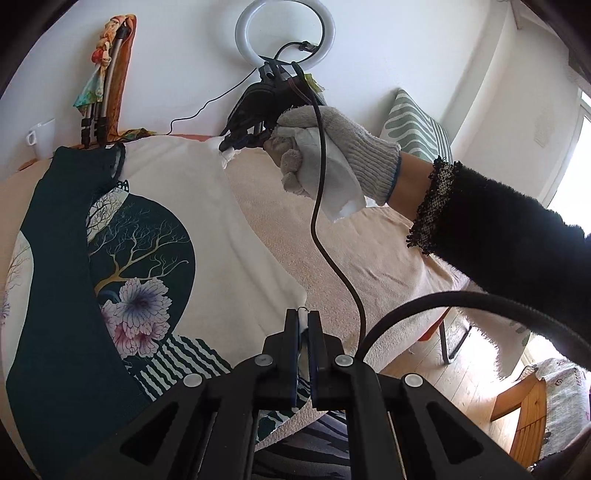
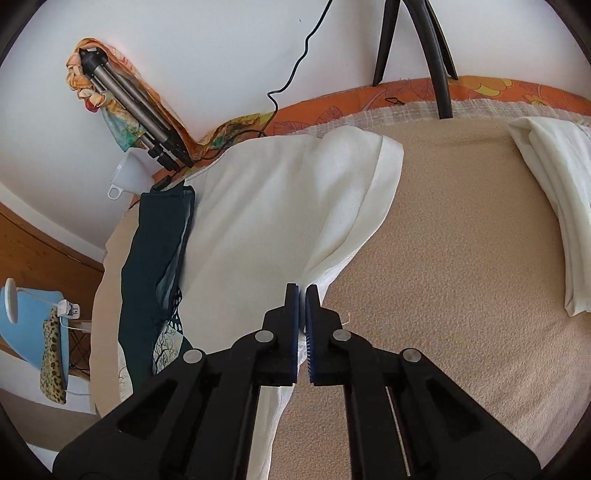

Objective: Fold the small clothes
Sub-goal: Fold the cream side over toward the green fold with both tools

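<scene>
Both grippers, left gripper [image 1: 303, 321] and right gripper [image 2: 302, 295], have jaws clamped on the white shirt's [image 1: 221, 206] edge, spread across the beige-covered bench [image 2: 461, 258]; white wall [image 2: 221, 37] behind, ring light [image 1: 286, 35] overhead.

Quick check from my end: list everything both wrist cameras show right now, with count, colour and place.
cream garment with dark green tree-and-flower print: one, spread on the table, its edge pinched at two spots
beige fleecy table cover: one, under the garment
folded cream cloth: one, far right of the table
orange floral cloth: one, along the table's back edge
silver folded tripod: one, leaning on the wall, patterned scarf around it
white mug: one, back left
white ring light: one, by the wall
green-striped cushion: one, right
left tongs: black, shut on the garment's near edge
right tongs: black, shut on the garment's edge
gloved hand: grey knit, black sleeve
</scene>
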A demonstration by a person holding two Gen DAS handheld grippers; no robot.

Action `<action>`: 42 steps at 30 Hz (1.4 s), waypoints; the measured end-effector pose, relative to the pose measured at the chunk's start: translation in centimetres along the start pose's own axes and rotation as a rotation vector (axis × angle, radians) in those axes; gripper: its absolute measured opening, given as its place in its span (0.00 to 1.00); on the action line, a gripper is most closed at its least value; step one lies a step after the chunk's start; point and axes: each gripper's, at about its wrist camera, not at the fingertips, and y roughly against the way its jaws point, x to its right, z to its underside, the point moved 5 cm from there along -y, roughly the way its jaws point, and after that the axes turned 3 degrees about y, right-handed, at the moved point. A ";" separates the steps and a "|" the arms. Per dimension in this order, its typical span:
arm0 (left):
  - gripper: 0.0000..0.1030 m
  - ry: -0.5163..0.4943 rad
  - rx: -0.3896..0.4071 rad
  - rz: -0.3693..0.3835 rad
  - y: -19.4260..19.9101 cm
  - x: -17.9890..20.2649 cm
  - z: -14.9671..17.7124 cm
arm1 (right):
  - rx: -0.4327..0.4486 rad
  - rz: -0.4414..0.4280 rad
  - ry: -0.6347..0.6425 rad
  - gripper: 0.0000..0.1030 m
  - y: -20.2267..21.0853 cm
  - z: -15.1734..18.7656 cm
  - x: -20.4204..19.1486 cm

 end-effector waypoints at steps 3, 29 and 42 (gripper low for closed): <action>0.01 0.032 0.017 -0.001 1.2 -1.0 0.2 | 0.011 0.030 0.066 0.04 0.5 -0.5 -2.4; 0.01 0.190 0.056 -0.028 8.1 -8.8 3.9 | -0.077 0.085 0.223 0.46 -2.8 2.7 -15.7; 0.01 0.154 0.035 -0.003 7.0 -8.0 4.0 | -0.219 0.157 0.076 0.58 -5.7 5.4 -11.2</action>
